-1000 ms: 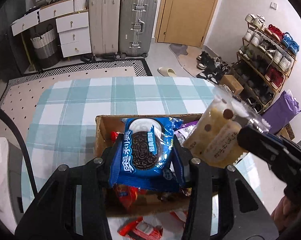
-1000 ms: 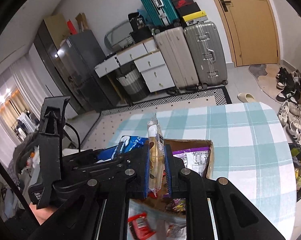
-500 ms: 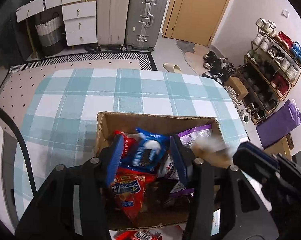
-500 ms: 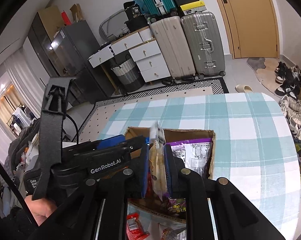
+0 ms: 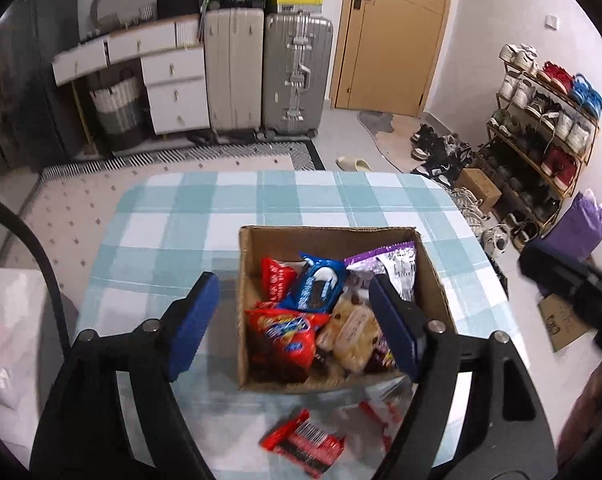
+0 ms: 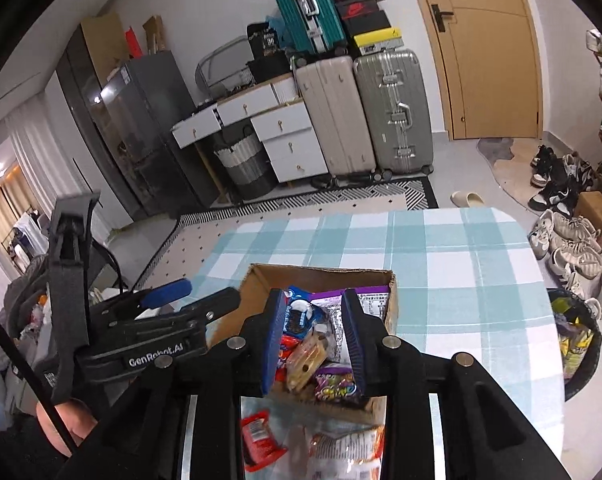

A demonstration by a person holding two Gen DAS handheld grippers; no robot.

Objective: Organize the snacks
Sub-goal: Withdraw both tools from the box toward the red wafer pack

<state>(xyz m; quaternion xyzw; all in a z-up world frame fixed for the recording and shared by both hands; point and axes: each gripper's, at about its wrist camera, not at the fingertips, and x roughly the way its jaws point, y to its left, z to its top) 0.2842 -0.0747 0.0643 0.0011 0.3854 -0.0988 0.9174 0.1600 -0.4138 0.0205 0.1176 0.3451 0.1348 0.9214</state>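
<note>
An open cardboard box (image 5: 325, 233) stands on the teal checked tablecloth (image 5: 221, 216). In it lie a blue cookie pack (image 5: 315, 290), a beige cake pack (image 5: 355, 330), a red pack (image 5: 287, 334) and a purple pack (image 5: 393, 260). My left gripper (image 5: 294, 286) hovers over the box's near left corner, its jaws opening wide with nothing between the pads. My right gripper (image 6: 313, 300) hangs above the box (image 6: 321, 274), jaws opening, clear of the beige cake pack (image 6: 307, 358) below. The left gripper (image 6: 173, 300) shows at the left of the right wrist view.
Loose snacks lie on the table in front of the box: a red bar (image 5: 301, 442) and an orange-and-white pack (image 6: 345, 446). A dark bin (image 6: 577, 336) stands off the table's right edge. Suitcases (image 5: 293, 76), drawers and a shoe rack (image 5: 549, 120) line the room.
The left gripper let go of the blue cookie pack and the right let go of the beige cake pack; both now lie in the box. Both grippers opened and drew back.
</note>
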